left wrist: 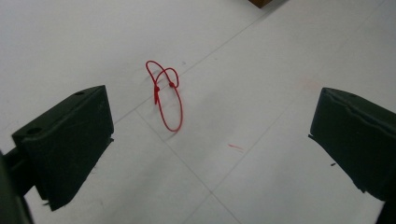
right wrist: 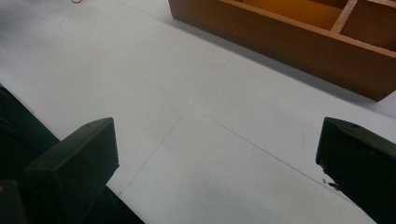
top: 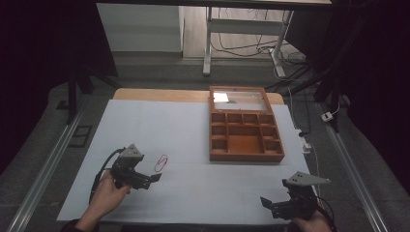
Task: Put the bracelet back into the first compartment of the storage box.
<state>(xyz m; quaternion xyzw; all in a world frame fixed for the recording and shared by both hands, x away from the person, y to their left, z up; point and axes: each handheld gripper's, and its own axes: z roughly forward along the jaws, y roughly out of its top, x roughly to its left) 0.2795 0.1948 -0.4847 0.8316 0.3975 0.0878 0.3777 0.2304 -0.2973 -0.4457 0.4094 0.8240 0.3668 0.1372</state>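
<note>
Left gripper [left wrist: 212, 140], jaws wide and empty, faces the red loop [left wrist: 164, 95] on the tabletop [top: 193, 188]; right gripper [right wrist: 217, 172] likewise. A clean pick likely requires straddling the loop's knot.

Smooth wooden box [top: 245, 155], matt white table sheet [top: 193, 193], thin red plastic tie [left wrist: 164, 93].

White-covered table [top: 193, 193]: red loop [top: 161, 163], wooden box [top: 244, 130]
</note>
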